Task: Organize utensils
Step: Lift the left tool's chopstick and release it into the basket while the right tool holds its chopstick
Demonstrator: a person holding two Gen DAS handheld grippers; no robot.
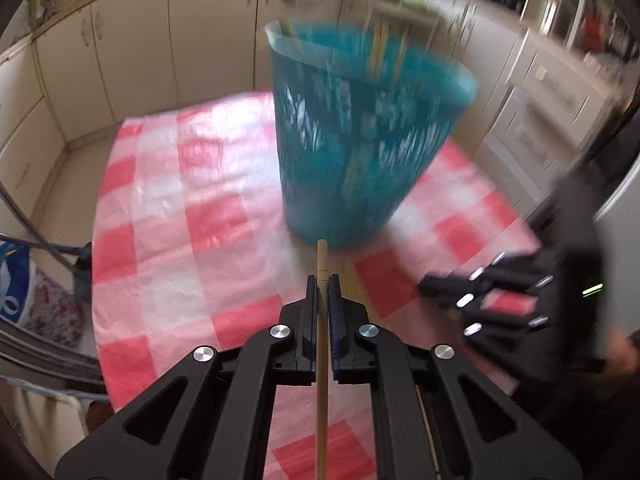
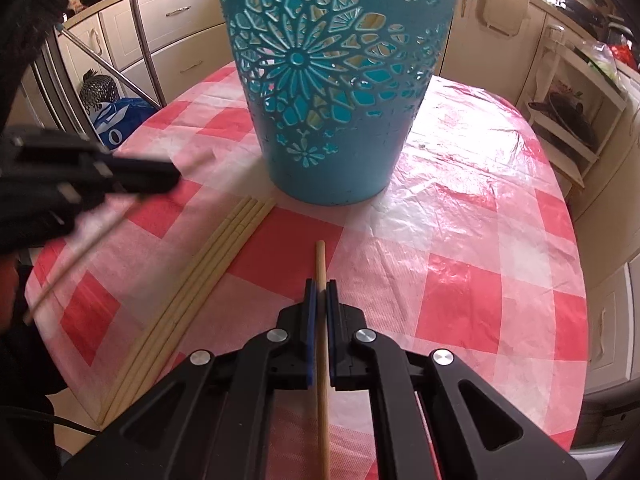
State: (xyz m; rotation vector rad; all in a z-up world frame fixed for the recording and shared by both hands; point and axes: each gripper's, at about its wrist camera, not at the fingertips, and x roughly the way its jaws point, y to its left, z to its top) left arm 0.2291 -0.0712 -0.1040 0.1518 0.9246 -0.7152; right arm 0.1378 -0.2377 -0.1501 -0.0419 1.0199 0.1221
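Observation:
A tall teal cut-out holder (image 1: 360, 132) (image 2: 336, 80) stands on the red-and-white checked tablecloth (image 1: 180, 208) (image 2: 460, 240), with chopsticks (image 1: 384, 48) poking from its top. My left gripper (image 1: 321, 280) is shut on a single wooden chopstick (image 1: 321, 256) whose tip points at the holder's foot. My right gripper (image 2: 321, 285) is shut on another chopstick (image 2: 320, 260) just above the cloth. Several loose chopsticks (image 2: 208, 264) lie in a bundle left of it. In the right wrist view, the left gripper (image 2: 172, 178) shows blurred at the left with its chopstick (image 2: 80, 252) hanging back.
Cream kitchen cabinets (image 1: 120, 40) (image 2: 500, 32) ring the round table. A white shelf rack (image 2: 572, 120) with pans stands to the right. A blue bag (image 2: 116, 120) and metal chair frame (image 2: 140, 40) sit beyond the table's left edge.

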